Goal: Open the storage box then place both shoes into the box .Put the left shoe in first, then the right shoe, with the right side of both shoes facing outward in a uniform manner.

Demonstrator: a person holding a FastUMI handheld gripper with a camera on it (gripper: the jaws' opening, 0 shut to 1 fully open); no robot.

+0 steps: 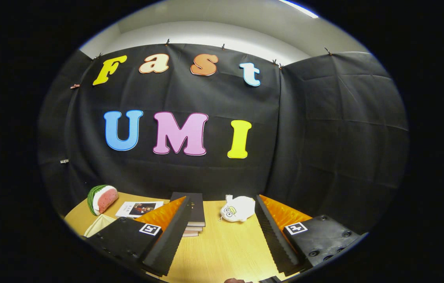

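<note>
Gripper [222, 230] jaws spread wide over bare table [222, 251], holding nothing.

Beyond the wooden table's [222, 243] near edge: one watermelon slice toy [102, 199], one white plush [238, 208], one booklet [139, 209], perhaps three stacked books [194, 214].

Ahead of me the pale wooden table [222, 243] carries a watermelon-slice toy [102, 199] at its far left, a booklet [139, 208] just beside that, a stack of dark books [192, 214] in the middle, and a white plush toy [238, 208] near the stack.
</note>
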